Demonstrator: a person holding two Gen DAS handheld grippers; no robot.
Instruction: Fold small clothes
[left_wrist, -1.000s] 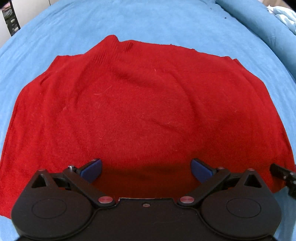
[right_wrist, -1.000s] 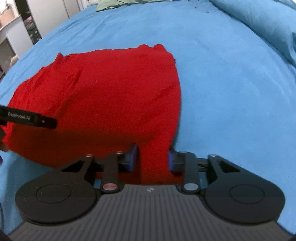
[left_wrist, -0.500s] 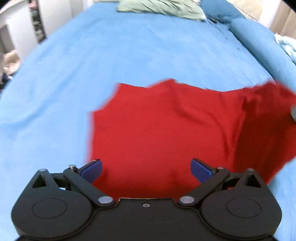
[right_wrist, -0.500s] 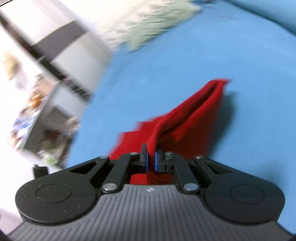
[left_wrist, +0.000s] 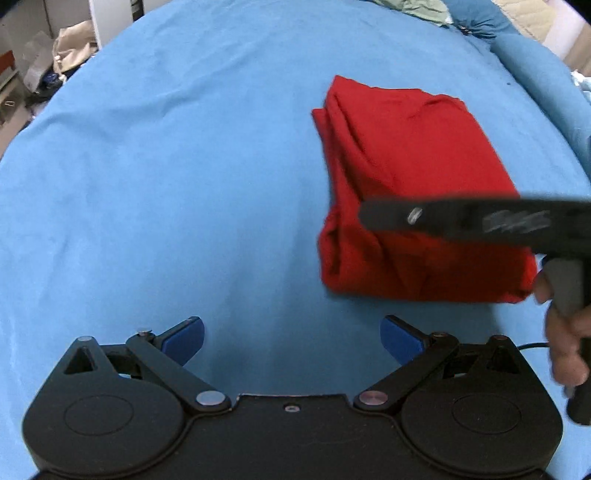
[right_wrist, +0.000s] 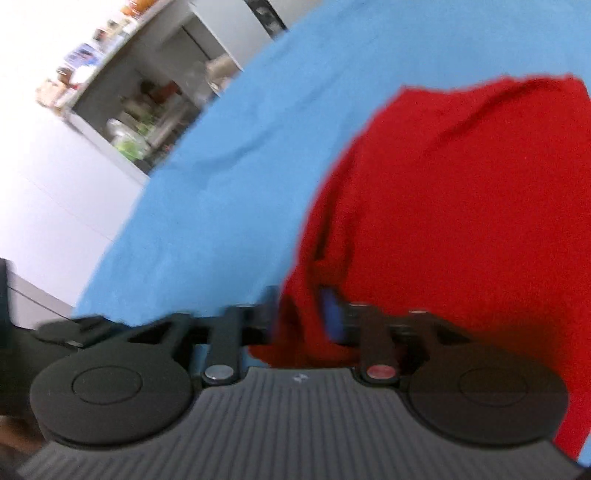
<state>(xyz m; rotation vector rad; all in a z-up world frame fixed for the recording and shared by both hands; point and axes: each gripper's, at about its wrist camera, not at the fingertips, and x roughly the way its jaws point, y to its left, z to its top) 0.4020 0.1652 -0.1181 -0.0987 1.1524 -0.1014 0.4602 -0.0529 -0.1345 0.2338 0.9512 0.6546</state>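
Observation:
A red knitted garment (left_wrist: 406, 166) lies folded into a narrow stack on the blue bedsheet (left_wrist: 184, 184), right of centre in the left wrist view. My left gripper (left_wrist: 291, 336) hangs open over bare sheet, left of and nearer than the garment, with nothing between its blue pads. One black finger (left_wrist: 461, 219) of the right gripper crosses over the garment, with a person's hand (left_wrist: 565, 343) on its handle. In the blurred right wrist view, my right gripper (right_wrist: 299, 310) is opening its jaws. A fold of the red garment (right_wrist: 461, 203) still lies loosely between them.
A blue bolster (left_wrist: 535, 74) runs along the bed's far right side. Green cloth (left_wrist: 417, 5) lies at the far end. Beyond the bed's left edge are bags and clutter on the floor (left_wrist: 55, 55). Stocked shelves (right_wrist: 147, 110) stand beside the bed in the right wrist view.
The right gripper carried the garment's edge across, folding it over itself, and its shut jaws have parted. The left gripper slid left off the garment onto bare sheet.

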